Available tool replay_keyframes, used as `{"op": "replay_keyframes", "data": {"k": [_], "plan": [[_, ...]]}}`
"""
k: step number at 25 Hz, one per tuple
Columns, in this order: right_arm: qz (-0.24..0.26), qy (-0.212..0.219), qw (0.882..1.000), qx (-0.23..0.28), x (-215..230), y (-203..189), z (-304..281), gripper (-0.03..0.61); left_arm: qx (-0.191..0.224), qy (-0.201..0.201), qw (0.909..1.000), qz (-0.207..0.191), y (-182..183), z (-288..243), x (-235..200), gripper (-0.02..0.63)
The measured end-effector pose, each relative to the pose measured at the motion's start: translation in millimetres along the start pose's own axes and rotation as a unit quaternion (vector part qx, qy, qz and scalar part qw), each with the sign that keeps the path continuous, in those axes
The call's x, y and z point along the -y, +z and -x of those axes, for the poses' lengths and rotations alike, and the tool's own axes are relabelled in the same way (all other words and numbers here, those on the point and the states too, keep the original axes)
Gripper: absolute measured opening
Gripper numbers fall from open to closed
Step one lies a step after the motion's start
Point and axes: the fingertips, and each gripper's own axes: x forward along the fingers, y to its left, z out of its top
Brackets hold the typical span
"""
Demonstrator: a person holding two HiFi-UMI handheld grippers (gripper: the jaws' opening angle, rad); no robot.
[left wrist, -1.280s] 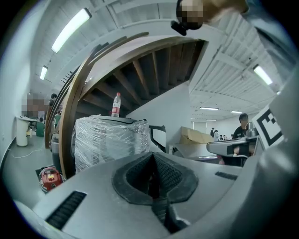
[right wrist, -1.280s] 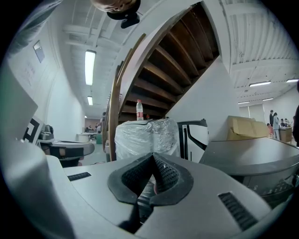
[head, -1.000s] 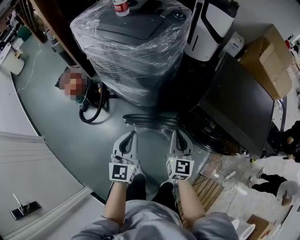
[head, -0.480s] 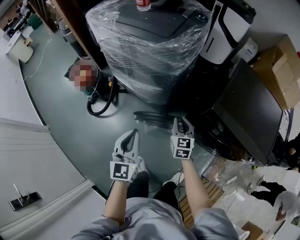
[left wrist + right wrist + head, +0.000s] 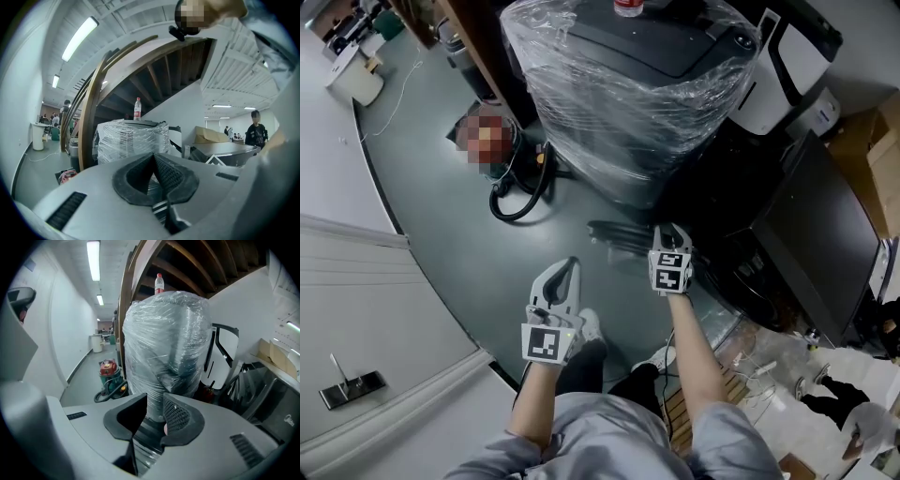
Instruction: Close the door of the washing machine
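- The washing machine [image 5: 637,103], wrapped in clear film, stands on the grey floor [image 5: 450,216] ahead of the person. A bottle [image 5: 628,7] with a red label stands upright on its top.
- Low at the machine's front a dark ribbed panel [image 5: 617,239], also under film, juts out toward the person. It looks like the door, though that is not certain.
- The right claw [image 5: 670,228] is reached forward with its tips over the near end of that panel. Whether they touch it cannot be told.
- In the right gripper view the right claw's pads stand a little apart with nothing pinched between them. The wrapped machine and the ribbed panel show through the gap.
- The left claw [image 5: 570,265] hangs farther back over bare floor, well apart from the machine. Its pads are pressed together at the tips and hold nothing.
- A black hose [image 5: 520,197] lies coiled on the floor left of the machine.
- A white and black appliance [image 5: 787,56] stands just to the machine's right, with a large black slab [image 5: 816,225] and a cardboard box [image 5: 872,141] beyond.
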Motion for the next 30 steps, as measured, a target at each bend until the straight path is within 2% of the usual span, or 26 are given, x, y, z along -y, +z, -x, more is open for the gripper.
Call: {"op": "replay_keyframes", "data": {"k": [8, 11, 14, 20, 30], "plan": [[-0.014, -0.006, 0.995, -0.1, -2.4, -42.7, -42.0, 0.086, -0.005, 0.018, 0.9998, 0.002, 2.5, 4.7, -17.3, 0.002], [-0.031, -0.004, 0.995, -0.1, -4.4, -45.7, -44.5, 0.064, -0.012, 0.024, 0.9996, 0.003, 5.9, 3.4, -21.0, 0.002], [-0.028, 0.001, 0.995, -0.098, -10.9, -46.3, -43.8, 0.046, -0.014, 0.025, 0.9996, 0.004, 5.6, 2.1, -21.1, 0.002], [-0.02, 0.007, 0.995, -0.1, -19.8, -52.0, -31.8, 0.031, -0.002, -0.001, 1.0, 0.007, 5.9, -3.9, -4.4, 0.002], [-0.037, 0.03, 0.992, -0.113, -36.7, -71.8, -4.6, 0.032, 0.005, -0.029, 0.9996, -0.001, 5.0, -8.1, 21.3, 0.002]]}}
